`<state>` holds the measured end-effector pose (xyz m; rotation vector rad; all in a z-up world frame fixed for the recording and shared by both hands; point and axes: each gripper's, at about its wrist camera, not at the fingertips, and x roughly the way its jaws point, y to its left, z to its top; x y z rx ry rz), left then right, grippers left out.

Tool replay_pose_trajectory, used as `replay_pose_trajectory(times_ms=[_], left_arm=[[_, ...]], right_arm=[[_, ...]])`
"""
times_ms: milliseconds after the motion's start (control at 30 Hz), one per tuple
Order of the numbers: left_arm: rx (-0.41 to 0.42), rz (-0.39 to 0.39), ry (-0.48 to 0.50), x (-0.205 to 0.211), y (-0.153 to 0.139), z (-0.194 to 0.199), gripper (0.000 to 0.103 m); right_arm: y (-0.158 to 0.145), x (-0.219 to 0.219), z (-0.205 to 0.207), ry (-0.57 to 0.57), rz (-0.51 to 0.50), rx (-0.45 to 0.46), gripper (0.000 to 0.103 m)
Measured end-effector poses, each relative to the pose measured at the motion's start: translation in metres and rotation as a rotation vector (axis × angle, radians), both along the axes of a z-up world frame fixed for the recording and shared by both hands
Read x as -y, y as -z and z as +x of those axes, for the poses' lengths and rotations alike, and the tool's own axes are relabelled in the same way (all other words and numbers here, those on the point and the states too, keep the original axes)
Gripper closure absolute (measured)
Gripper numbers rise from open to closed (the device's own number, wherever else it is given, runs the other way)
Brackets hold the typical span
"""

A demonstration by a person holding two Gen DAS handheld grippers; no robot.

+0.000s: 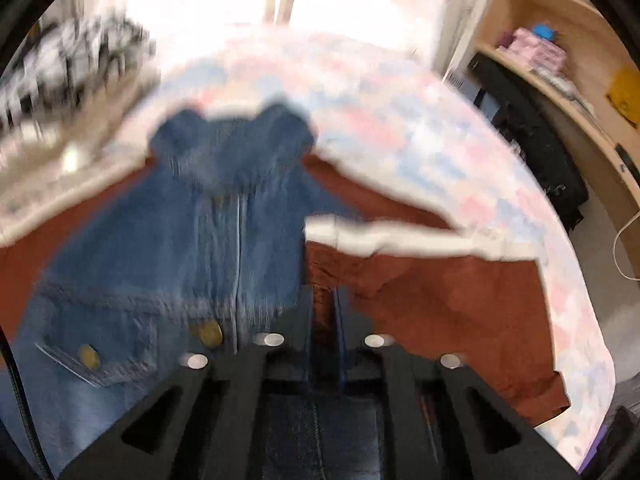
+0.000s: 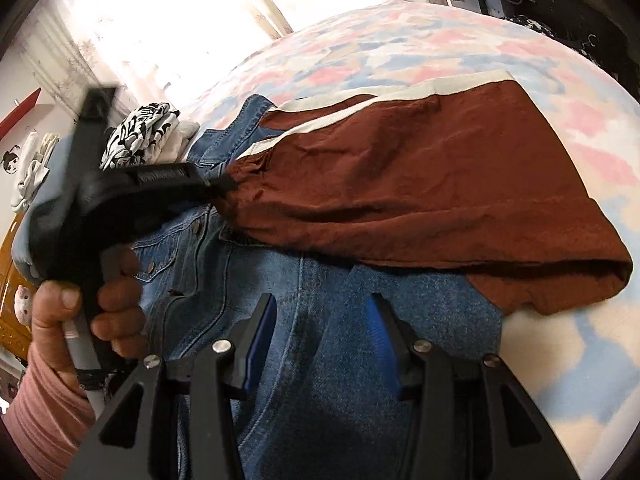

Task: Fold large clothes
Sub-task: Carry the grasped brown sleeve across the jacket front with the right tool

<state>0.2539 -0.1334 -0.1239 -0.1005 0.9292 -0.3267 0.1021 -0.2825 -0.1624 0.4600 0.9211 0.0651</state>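
Your right gripper (image 2: 320, 336) hovers part-open over the denim jacket (image 2: 344, 360), gripping nothing. Your left gripper (image 2: 224, 182) pinches the rust sleeve (image 2: 400, 184); that shallow bite may slip, undoing the fold.

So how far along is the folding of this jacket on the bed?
Early. Done: the denim jacket lies spread on the bed. In hand: the left gripper is shut on the rust-brown fabric at its edge; the right gripper hangs open over the denim, empty. Left: no finished fold shows, so nearly all folding remains.
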Motion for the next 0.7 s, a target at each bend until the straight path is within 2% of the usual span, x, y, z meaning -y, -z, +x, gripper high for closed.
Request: replay_pose_trajectory(times_ms=[100,200,300,367,500,567,633,667,700], left_arm=[[0.109,-0.027,-0.018,-0.012,-0.042,-0.012,0.097],[0.222,-0.013,-0.077,-0.041,-0.078,-0.022,0.097],[0.294,0.026,-0.148,-0.084,-0.091,-0.029,0.097],[0.301,0.059,-0.213,-0.116,-0.086,-0.028,0.097],[0.170,0.106,-0.270,-0.163,-0.038,-0.016,0.095],[0.064,0.154,-0.255,-0.176,-0.002,-0.010,0.092],[-0.039,0.130,-0.224,-0.184,0.023,-0.008,0.084],[-0.090,0.092,-0.211,-0.190,0.034,-0.006,0.081],[-0.099,0.063,-0.208,-0.194,0.037,-0.006,0.079]], right_arm=[[-0.014,0.004,-0.005,-0.003,0.016,0.018,0.056],[-0.034,0.012,-0.017,0.014,0.000,0.067,0.056],[-0.053,0.027,-0.033,0.041,-0.018,0.111,0.056],[-0.056,0.036,-0.036,0.056,-0.032,0.102,0.053],[-0.041,0.052,-0.030,0.060,-0.029,0.015,0.051],[-0.031,0.058,-0.026,0.053,0.016,-0.047,0.050],[-0.025,0.063,-0.021,0.033,0.106,-0.100,0.050],[-0.024,0.068,-0.019,0.020,0.166,-0.116,0.050],[-0.026,0.073,-0.018,0.007,0.226,-0.124,0.050]])
